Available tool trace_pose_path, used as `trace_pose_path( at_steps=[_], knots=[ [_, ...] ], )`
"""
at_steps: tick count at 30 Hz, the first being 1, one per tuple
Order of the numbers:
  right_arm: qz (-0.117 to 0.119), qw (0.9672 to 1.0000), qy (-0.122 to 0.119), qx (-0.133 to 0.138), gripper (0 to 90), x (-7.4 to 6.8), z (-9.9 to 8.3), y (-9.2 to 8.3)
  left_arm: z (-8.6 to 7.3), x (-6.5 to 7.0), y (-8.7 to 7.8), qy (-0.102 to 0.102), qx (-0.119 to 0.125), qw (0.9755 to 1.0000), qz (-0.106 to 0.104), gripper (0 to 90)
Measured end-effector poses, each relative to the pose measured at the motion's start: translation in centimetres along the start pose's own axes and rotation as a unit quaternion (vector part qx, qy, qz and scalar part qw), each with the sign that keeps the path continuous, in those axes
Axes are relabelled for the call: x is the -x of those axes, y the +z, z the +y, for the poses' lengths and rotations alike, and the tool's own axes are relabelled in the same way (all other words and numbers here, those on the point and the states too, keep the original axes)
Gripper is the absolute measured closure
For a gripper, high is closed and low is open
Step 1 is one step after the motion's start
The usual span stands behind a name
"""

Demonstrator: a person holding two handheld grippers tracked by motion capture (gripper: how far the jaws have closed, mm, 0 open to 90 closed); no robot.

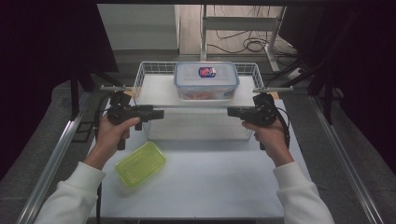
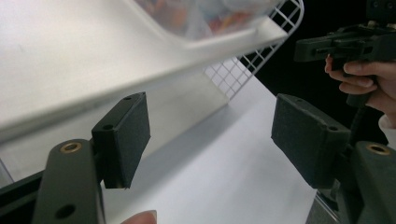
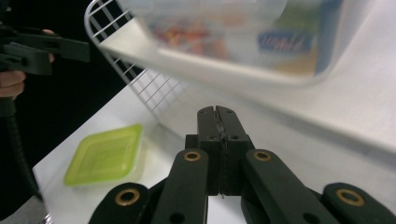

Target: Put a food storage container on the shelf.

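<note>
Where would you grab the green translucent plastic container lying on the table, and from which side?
Probably by one long edge of the green translucent plastic container, jaws straddling the rim from above. It lies low and flat on the white table, too wide across for a full span. The left gripper suits best: it is nearer and its jaws stand open, while the right gripper is shut.

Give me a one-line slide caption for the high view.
Two hand-held grippers, left gripper open and right gripper shut, face each other before a raised shelf bearing a clear lidded container.
</note>
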State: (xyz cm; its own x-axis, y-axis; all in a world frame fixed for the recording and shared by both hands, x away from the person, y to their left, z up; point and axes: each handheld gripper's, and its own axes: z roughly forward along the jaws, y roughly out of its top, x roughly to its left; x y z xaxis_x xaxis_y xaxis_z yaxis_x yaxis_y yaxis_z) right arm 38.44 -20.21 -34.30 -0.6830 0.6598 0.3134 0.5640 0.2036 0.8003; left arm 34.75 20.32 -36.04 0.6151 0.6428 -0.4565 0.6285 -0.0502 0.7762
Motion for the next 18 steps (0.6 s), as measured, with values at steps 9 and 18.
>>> trace_pose_path(
  at_steps=[9,18],
  knots=[
    [0.014,0.9996,-0.016,-0.016,64.7,-0.4,-4.1,-0.1,-3.9,0.5,0.1,0.016,-0.024,0.9996,-0.001,28.0],
    [0.019,0.9992,-0.017,-0.030,42.8,-0.3,-9.3,0.1,-8.7,0.5,0.5,0.024,-0.052,0.9983,0.005,28.1]
  ],
)
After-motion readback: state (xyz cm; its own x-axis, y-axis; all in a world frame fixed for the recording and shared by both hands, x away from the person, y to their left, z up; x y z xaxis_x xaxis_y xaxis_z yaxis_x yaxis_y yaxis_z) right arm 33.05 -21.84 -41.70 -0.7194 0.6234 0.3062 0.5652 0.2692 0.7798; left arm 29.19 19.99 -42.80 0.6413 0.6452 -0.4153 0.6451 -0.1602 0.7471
